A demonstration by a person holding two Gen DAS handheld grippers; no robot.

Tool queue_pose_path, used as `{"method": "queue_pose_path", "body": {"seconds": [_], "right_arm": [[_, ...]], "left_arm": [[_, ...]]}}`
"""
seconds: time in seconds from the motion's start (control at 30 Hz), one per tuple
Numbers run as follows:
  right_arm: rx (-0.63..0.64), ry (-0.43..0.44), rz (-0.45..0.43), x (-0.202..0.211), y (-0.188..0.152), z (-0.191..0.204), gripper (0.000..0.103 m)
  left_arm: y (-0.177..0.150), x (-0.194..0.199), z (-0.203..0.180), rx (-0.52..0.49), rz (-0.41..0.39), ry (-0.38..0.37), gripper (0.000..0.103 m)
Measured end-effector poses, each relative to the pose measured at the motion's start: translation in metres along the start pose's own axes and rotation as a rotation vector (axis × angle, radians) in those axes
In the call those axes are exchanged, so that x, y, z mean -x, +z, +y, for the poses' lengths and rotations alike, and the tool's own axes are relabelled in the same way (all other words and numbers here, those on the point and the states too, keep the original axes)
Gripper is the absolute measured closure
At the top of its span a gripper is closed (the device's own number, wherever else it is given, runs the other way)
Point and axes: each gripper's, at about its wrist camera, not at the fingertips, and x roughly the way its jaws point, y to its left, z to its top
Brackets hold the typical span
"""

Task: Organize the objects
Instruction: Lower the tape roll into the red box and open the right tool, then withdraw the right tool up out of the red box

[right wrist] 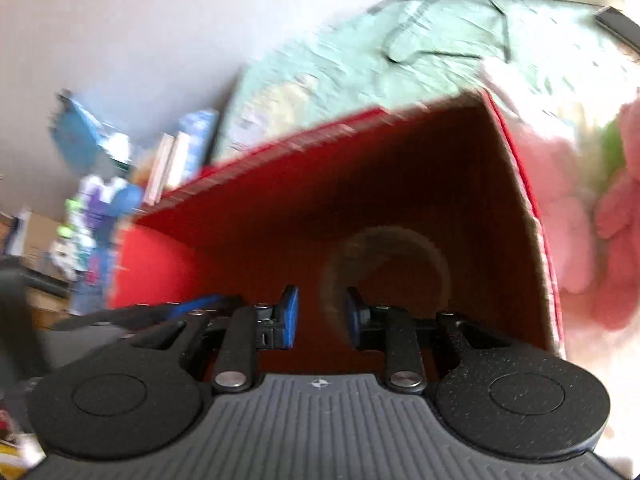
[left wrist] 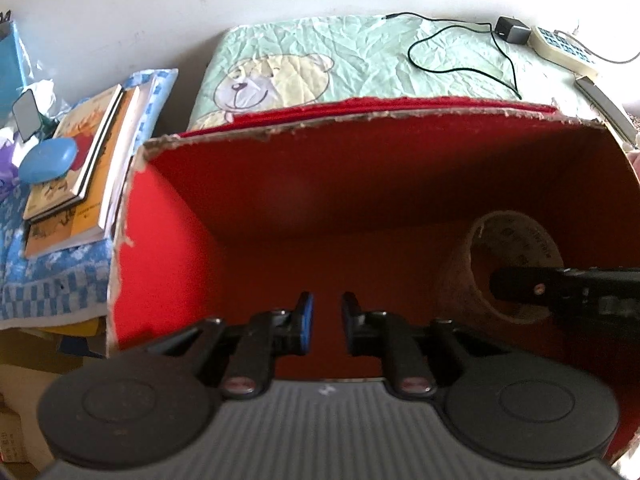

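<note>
A tape roll (left wrist: 516, 264) already lay in the red box (left wrist: 280, 208), near its right wall. Both grippers, left (left wrist: 326, 320) and right (right wrist: 320, 316), hung inside, fingers slightly parted, empty. Books (left wrist: 80, 168) beside the box probably remained unsorted.

Two matching handheld tools. Left gripper (left wrist: 326, 322): black linkage arms, blue pads on the fingers (left wrist: 305, 320), two round black discs flanking a ribbed grey plate with a small white mark at its top edge, red-tinted rivets at the link pivots. Right gripper (right wrist: 320, 320): same build, blue-faced fingers (right wrist: 289, 316), silver rivet heads, speckled black discs, grey ribbed plate with a tiny crosshair mark. Black throughout otherwise, matte, slightly dusty.
</note>
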Motion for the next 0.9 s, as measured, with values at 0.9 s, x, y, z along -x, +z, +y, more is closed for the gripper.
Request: {"method": "queue_pose_path", "body": {"seconds": [0.9], "right_arm": [[0.043, -0.149, -0.008, -0.011, -0.015, -0.005, 0.080]], "left_arm": [[0.000, -0.002, -0.006, -0.040, -0.020, 0.039, 0.079]]}}
